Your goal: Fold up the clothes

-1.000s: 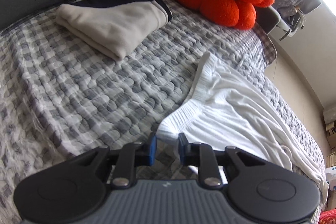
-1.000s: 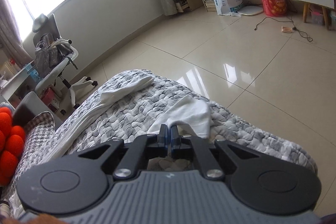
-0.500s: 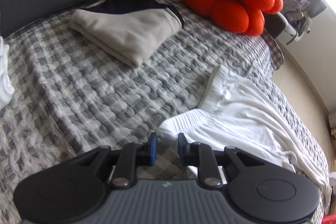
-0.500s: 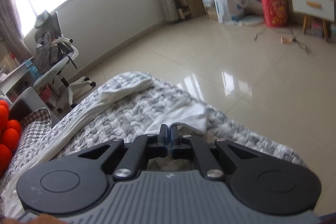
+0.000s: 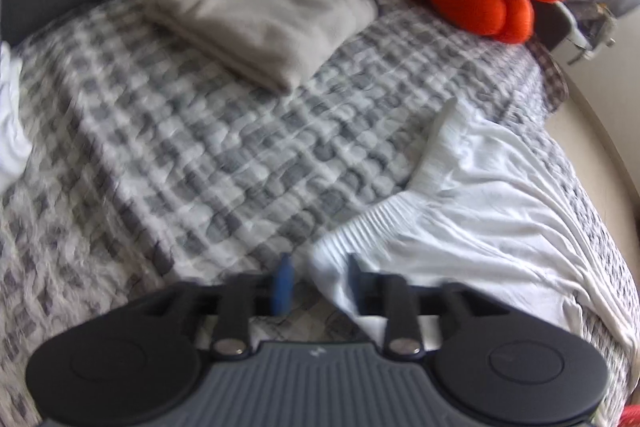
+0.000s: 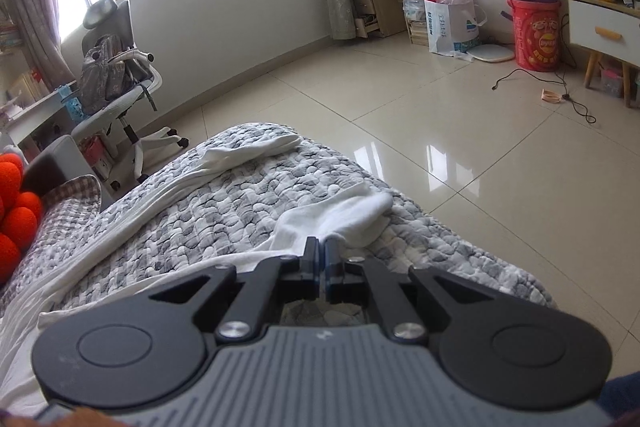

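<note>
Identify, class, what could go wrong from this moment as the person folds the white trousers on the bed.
1. The left claw is open around the waistband corner of the white trousers; closing now might catch only a thin edge, or the checked quilt beneath.
2. The right claw is shut on a trouser leg end beside the bed's edge; if it slips, the leg may slide to the tiled floor.

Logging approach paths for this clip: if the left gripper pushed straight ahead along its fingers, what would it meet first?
The left gripper is open, with the white garment's ribbed waistband corner already lying between the fingers. That fabric comes first; beyond it is the checked bedcover, though blur makes depth uncertain.
</note>
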{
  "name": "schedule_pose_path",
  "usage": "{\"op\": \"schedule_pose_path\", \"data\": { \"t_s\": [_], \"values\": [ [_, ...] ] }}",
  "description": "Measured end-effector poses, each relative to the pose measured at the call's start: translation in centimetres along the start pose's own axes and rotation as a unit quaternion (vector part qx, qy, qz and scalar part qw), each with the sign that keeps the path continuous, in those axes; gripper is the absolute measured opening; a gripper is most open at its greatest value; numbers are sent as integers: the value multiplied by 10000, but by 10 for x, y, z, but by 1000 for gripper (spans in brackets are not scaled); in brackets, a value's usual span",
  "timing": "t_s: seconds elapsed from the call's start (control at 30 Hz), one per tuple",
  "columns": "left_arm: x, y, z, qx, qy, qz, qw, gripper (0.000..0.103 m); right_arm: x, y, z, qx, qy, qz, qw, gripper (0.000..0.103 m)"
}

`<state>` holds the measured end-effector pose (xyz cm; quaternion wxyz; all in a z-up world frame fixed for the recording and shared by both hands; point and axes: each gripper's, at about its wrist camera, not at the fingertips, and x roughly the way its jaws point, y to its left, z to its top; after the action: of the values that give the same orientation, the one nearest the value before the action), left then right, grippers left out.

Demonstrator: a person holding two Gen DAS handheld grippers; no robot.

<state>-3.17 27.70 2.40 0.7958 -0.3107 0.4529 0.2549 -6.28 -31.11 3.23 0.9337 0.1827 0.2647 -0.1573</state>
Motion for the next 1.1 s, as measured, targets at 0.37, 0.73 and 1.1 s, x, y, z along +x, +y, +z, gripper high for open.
{"op": "schedule_pose_path", "data": {
  "t_s": [0.37,0.73,1.1],
  "values": [
    [-10,2,-3,-276,-146,-256,9992,52,20,-15,33,-104,295,-22,9995,45],
    [-8,-14,-5,135,-92,-564,9983,56,122,-19,57,-1603,1460,59,9762,65],
    [-6,-18,-5,272,-114,-493,9984,56,98,-18,64,-1937,420,-524,9788,2]
  ]
}}
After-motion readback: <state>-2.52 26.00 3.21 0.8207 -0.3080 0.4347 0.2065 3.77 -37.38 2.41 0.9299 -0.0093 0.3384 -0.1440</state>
